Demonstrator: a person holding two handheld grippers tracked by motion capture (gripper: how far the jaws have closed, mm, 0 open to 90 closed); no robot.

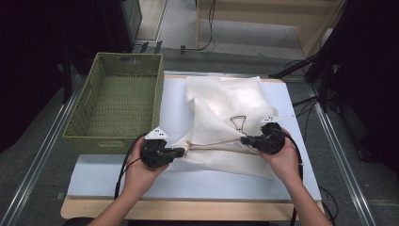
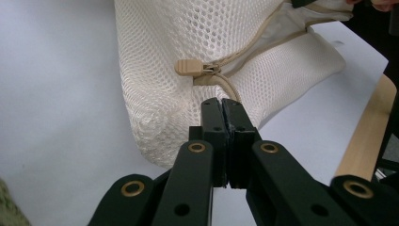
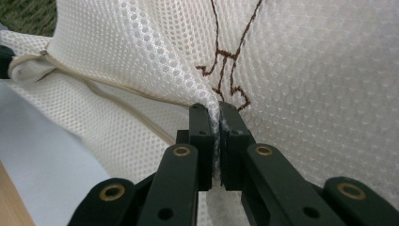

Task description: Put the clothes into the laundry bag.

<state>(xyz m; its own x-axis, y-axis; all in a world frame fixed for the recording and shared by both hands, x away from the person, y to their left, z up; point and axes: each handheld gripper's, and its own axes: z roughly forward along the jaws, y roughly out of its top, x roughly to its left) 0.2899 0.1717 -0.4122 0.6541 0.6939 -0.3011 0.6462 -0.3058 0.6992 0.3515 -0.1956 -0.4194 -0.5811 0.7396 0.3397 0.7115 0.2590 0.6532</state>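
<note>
We are closing the white mesh bag [image 1: 226, 127] lying on the table [image 1: 117, 181]. Our left gripper [image 1: 184, 151] pinches its tan drawstring [image 2: 231, 89]; our right gripper [image 1: 243, 140] pinches the mesh. Next, we think, pull the string sideways.

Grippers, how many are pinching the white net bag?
2. The left gripper pinches the tan drawstring at the mesh bag's left corner; the right gripper pinches the mesh at its right side.

Table [image 1: 117, 181] with basket [image 1: 115, 101], mesh bag [image 1: 226, 122]
</note>
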